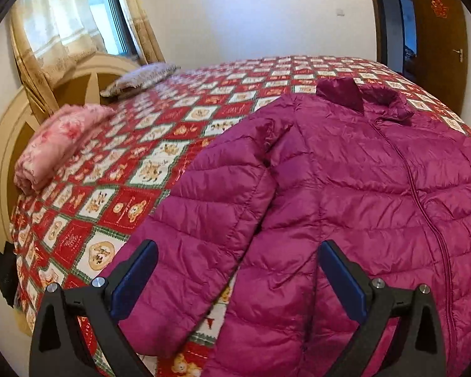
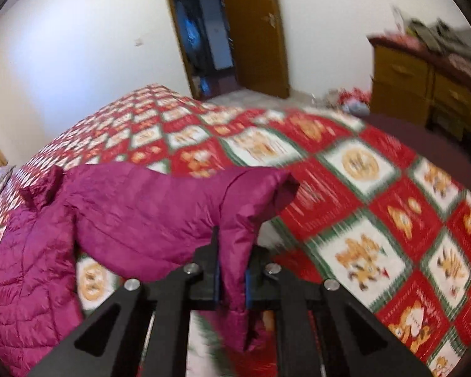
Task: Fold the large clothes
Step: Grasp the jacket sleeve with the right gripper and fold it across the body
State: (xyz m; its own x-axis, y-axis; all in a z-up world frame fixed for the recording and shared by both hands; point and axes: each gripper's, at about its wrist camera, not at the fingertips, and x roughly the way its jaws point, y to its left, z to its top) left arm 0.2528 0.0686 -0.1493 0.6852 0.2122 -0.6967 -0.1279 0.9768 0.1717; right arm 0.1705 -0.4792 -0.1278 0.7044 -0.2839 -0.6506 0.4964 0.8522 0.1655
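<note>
While my right gripper (image 2: 232, 278) is pinching the puffer jacket's (image 1: 345, 194) right sleeve (image 2: 172, 216) above the bedspread (image 2: 345, 194), seemingly near the cuff through blur, slippery fabric risks sliding free; my left gripper (image 1: 235, 270) is hovering agape over the left sleeve (image 1: 204, 220).

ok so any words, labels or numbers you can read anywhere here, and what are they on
None can be read.
Bedspread: small lettering in some red squares, too small and blurred to read.
Door: a red paper ornament, maybe a character, too blurred to tell.
Jacket: no label or brand showing.
Grippers: no markings visible.
</note>
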